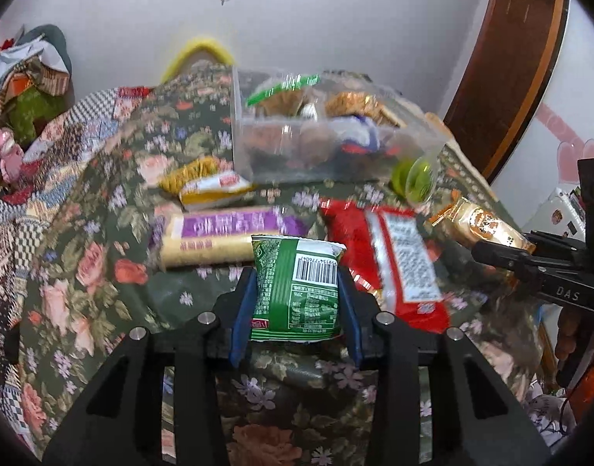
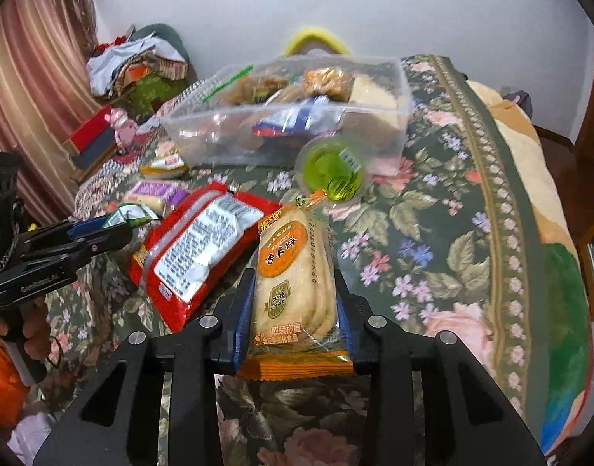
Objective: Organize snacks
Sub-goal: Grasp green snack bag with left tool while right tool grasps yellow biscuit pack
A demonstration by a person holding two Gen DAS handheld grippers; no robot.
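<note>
Green snack packet (image 1: 297, 287) sits pinched in the left claw (image 1: 295, 272), barcode up. Over in the right claw (image 2: 295, 291), the rice cracker pack (image 2: 293, 279) is clamped between the blue pads. Just off the right claw's left lies the red packet (image 2: 195, 248). Ahead of both claws, the clear bin (image 2: 289, 116) holds more snacks, a green jelly cup (image 2: 331, 171) beside it on the floral cloth (image 2: 432, 233).
</note>
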